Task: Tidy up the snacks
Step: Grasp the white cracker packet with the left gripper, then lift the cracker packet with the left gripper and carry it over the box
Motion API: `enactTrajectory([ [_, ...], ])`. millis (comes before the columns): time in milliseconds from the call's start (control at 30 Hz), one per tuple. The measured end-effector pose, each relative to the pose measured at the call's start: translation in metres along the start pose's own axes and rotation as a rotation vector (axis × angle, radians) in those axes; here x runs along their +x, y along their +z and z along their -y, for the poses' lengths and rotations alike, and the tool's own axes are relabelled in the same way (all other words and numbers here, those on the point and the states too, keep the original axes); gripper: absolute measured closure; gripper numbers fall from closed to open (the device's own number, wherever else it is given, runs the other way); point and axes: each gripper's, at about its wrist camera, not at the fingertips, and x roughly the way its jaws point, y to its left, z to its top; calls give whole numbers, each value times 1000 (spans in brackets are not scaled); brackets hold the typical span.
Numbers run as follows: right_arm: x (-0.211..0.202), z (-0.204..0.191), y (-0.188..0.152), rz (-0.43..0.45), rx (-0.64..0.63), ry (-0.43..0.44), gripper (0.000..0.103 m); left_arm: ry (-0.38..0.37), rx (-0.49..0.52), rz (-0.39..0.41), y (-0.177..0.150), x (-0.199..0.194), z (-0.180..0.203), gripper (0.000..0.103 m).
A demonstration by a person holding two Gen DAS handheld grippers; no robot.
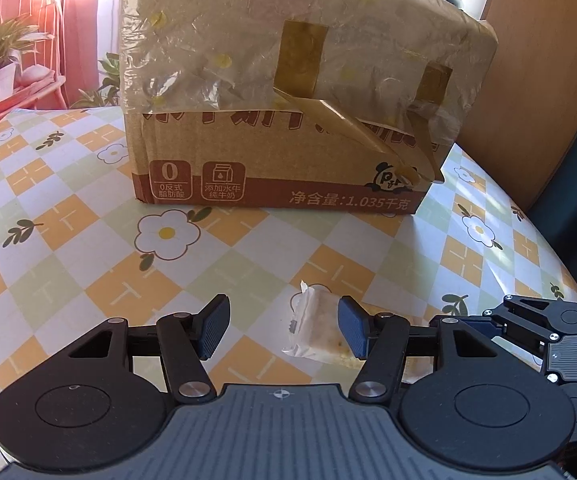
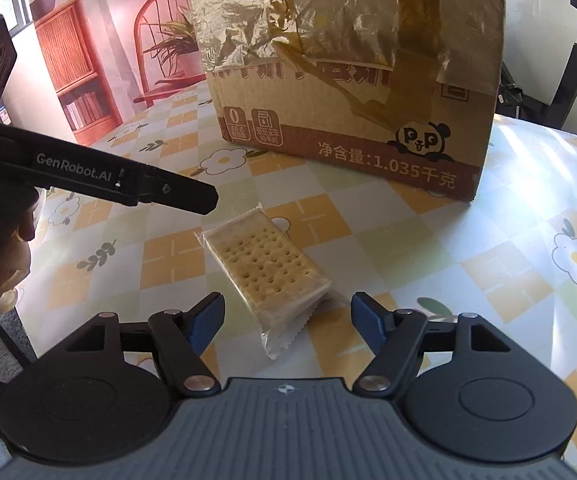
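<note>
A clear-wrapped cracker pack (image 2: 266, 276) lies flat on the flowered tablecloth, in front of a cardboard box (image 2: 352, 68). My right gripper (image 2: 288, 322) is open, its jaws on either side of the pack's near end, not touching it. In the left wrist view the same pack (image 1: 316, 330) lies between the open jaws of my left gripper (image 1: 284, 330), close to the right finger. The box (image 1: 288, 92) stands behind it, covered with plastic film and tape. The right gripper's body (image 1: 544, 328) shows at the right; the left gripper's body (image 2: 128, 180) shows in the right wrist view.
The round table (image 1: 68, 240) has a checked orange and green cloth with daisies. Its edge curves at the right (image 1: 548, 248). A backdrop with a red chair and plants (image 1: 12, 52) stands behind. A dark stand (image 2: 576, 60) is at the far right.
</note>
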Motion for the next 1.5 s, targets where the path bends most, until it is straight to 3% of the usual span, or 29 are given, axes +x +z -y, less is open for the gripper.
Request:
enactTrajectory([
  [67,1,-3,0,-5,-25,-22,33,-13,-9,-20,0,8,1,41],
  [200,1,4,0,1,-8,-73,50,-39,-21,-49,-2,22,4,41],
  [467,6,3,2,2,-31,-50,51,-71,-51,-65,-8,34,13,42],
  [667,13,3,4,10,-58,-36,55,-78,-26,-43,-8,31,22,60],
  [767,10,3,5,30,-49,-23,57,-79,-31,-27,-5,26,22,60],
  [900,1,0,11,76,-79,-38,57,-88,-39,12,6,14,21,60],
  [1100,-28,-2,39,184,-148,-71,57,-98,-31,132,37,-20,28,60],
  [1500,-93,4,133,391,-264,-137,57,-83,39,373,144,-80,58,60],
])
